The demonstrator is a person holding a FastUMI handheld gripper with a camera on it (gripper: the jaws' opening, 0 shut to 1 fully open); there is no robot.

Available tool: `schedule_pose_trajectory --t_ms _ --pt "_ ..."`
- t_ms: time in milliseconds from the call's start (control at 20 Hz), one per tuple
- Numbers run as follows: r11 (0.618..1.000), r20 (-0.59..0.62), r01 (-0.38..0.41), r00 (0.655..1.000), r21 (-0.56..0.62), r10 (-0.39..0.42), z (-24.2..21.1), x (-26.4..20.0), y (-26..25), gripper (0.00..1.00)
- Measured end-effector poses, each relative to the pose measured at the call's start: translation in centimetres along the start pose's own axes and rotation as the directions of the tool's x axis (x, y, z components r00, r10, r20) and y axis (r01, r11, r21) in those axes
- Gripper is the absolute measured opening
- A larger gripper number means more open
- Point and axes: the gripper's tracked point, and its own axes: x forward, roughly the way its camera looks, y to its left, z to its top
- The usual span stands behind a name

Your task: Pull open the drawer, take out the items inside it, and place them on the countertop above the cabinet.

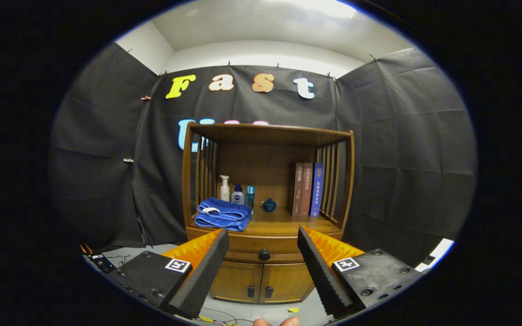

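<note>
- Clearly nothing is done: the brown wooden cabinet's drawer (264, 246) sits closed, its round dark knob (264, 254) untouched.
- Gripper (263, 244) fingers spread apart, empty, short of the knob.

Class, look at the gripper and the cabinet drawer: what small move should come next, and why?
Probably move the gripper straight ahead toward the drawer knob. The drawer looks closed, the knob sits beyond the open fingers, roughly centred between them, and nothing is held.

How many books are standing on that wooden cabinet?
3 books stand upright together on the countertop, against the right slatted side: a brown book, a reddish-brown book and a blue book. The open gripper is well short of them.
</note>
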Motion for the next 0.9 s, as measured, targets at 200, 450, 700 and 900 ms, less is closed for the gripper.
schedule_pose_trajectory --t_ms 200,450,700,900 --pt "1.0 -0.084 0.002 0.996 -0.008 -0.003 -5.9 4.6 -0.8 0.99" --pt "0.999 -0.143 -0.004 0.99 0.054 0.012 -11.1 9.5 -0.8 0.99" --pt "0.999 -0.188 0.009 0.982 0.05 0.0 -15.1 14.8 -1.2 0.99" --pt "0.999 -0.242 0.006 0.97 0.047 0.006 -18.3 18.8 -0.8 0.99"
